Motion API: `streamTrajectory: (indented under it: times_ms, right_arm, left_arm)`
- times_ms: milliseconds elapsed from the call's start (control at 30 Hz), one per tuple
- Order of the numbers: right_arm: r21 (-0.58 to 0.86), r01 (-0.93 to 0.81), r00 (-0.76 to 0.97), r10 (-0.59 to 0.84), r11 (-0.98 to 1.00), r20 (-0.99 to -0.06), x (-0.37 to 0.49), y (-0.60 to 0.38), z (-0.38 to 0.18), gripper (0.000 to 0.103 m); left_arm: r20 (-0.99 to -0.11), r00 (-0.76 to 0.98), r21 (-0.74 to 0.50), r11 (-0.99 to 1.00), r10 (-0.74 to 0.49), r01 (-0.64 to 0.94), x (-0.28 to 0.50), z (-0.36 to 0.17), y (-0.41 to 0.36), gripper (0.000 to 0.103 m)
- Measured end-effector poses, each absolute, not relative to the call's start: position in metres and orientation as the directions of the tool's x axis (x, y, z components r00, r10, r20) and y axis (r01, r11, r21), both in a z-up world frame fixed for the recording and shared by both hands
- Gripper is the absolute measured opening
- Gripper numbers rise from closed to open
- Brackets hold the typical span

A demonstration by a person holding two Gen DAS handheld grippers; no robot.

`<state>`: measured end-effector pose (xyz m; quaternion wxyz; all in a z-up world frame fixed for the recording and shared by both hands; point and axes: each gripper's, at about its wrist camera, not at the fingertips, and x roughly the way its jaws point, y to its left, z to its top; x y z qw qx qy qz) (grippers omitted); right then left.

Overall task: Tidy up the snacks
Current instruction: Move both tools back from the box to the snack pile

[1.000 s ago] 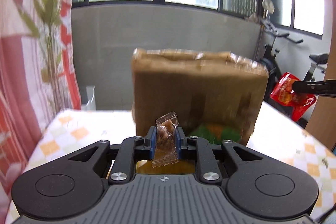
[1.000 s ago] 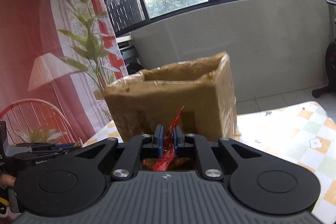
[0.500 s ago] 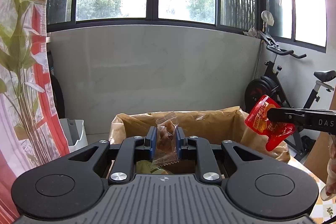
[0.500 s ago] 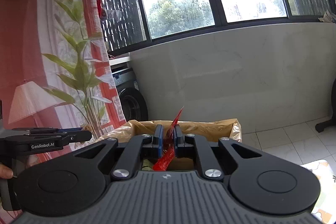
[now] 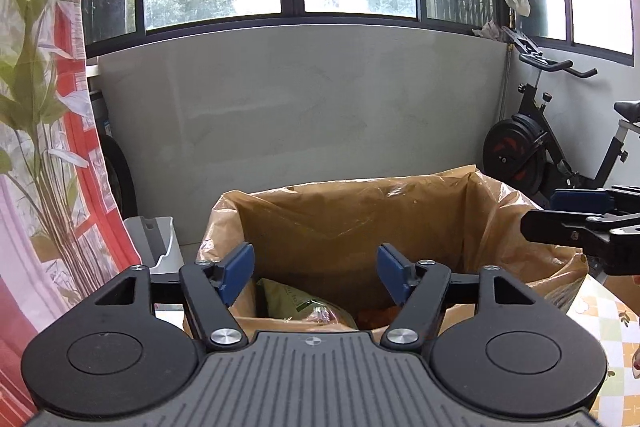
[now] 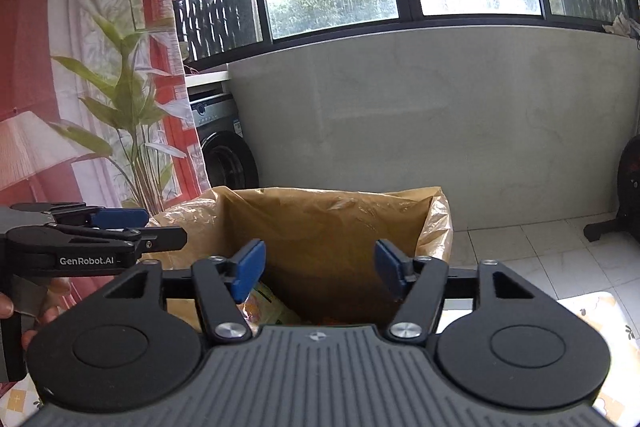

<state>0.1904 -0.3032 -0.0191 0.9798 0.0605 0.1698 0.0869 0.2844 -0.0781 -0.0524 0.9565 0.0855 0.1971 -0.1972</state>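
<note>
1. Left gripper [image 5: 316, 271]: jaws opening, blue pads [image 5: 239, 269] well apart, nothing between them. It hangs over the near left part of the box [image 5: 400, 223]
2. Right gripper [image 6: 316, 269]: jaws also opening, pads [image 6: 249, 269] apart, empty. It sits over the near right part of the same box, just right of the left one
3. Box is brown card with a clear film liner [image 6: 438, 223] folded over the rim; mouth faces up, both tools aim slightly down into it
4. Snacks are in the bottom of the box: a green pack [image 5: 298, 305] under the left tool, something orange-red [image 5: 376, 315] to its right. Small wrappers can't be picked out, gripper bodies hide most of the floor
5. Step in hand, as I read it: release into the box. Both loads look dropped, so finish spreading the jaws fully before moving, otherwise a wrapper stuck on a pad gets dragged out
6. Check the pads are clean from each wrist view; film wrappers cling
7. Back out up and toward the near side, not sideways: the liner is loose at the rim and a fingertip would snag it and tip or shift the box
8. Keep the two tools apart on exit; they're close, left one shows at the left edge of the right view
9. Table [image 5: 608, 311] shows only at the right edge; can't tell from here how many snacks remain
</note>
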Motion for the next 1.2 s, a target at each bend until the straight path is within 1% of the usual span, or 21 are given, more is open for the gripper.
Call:
streamTrajectory:
  times_ms: [67,133,200,267,333,400,467,633,700,833,1000,1100,1200]
  right_arm:
    - [0.136,-0.155,0.942,0.188,0.978,-0.277,0.178,-0.300,-0.017,0.095]
    - [0.120,-0.159,0.954,0.183,0.980,-0.237,0.165,-0.297,-0.017,0.099]
    - [0.089,-0.153,0.960,0.169,0.984,-0.222,0.155,-0.292,-0.019,0.103]
    - [0.077,-0.163,0.958,0.176,0.984,-0.225,0.146,-0.288,-0.021,0.103]
    - [0.085,-0.185,0.948,0.201,0.979,-0.248,0.138,-0.284,-0.026,0.103]
    - [0.080,-0.192,0.944,0.207,0.978,-0.256,0.127,-0.277,-0.031,0.103]
    - [0.070,-0.193,0.950,0.205,0.979,-0.235,0.113,-0.271,-0.040,0.103]
    - [0.080,-0.171,0.954,0.185,0.982,-0.234,0.090,-0.260,-0.062,0.103]
    - [0.058,-0.147,0.958,0.156,0.987,-0.239,0.082,-0.254,-0.071,0.103]
    - [0.029,-0.154,0.942,0.156,0.988,-0.298,0.074,-0.245,-0.092,0.103]
    - [0.013,-0.158,0.907,0.151,0.987,-0.394,0.084,-0.239,-0.110,0.103]
    - [0.033,-0.169,0.875,0.165,0.985,-0.455,0.094,-0.242,-0.122,0.103]
    - [0.055,-0.169,0.834,0.173,0.984,-0.525,0.105,-0.247,-0.136,0.103]
  left_arm:
    - [-0.404,0.848,0.069,0.912,-0.344,0.403,0.274,-0.051,-0.067,0.083]
    - [-0.390,0.855,0.060,0.917,-0.342,0.395,0.263,-0.049,-0.057,0.089]
    - [-0.380,0.864,0.065,0.922,-0.331,0.382,0.251,-0.048,-0.049,0.091]
    - [-0.372,0.873,0.080,0.926,-0.316,0.369,0.238,-0.048,-0.041,0.093]
    - [-0.367,0.882,0.094,0.932,-0.295,0.351,0.226,-0.050,-0.033,0.096]
    - [-0.374,0.883,0.095,0.935,-0.284,0.341,0.214,-0.056,-0.024,0.096]
    - [-0.391,0.878,0.079,0.940,-0.276,0.331,0.204,-0.063,-0.015,0.096]
    - [-0.426,0.867,0.019,0.956,-0.258,0.293,0.184,-0.086,0.005,0.096]
    - [-0.430,0.868,0.001,0.961,-0.248,0.275,0.175,-0.095,0.011,0.096]
    - [-0.438,0.875,0.010,0.972,-0.209,0.237,0.157,-0.112,0.013,0.096]
    - [-0.465,0.859,0.006,0.969,-0.214,0.245,0.148,-0.128,0.017,0.096]
    - [-0.484,0.848,-0.014,0.971,-0.215,0.238,0.148,-0.135,0.023,0.096]
    - [-0.484,0.849,-0.040,0.974,-0.213,0.221,0.148,-0.138,0.031,0.096]
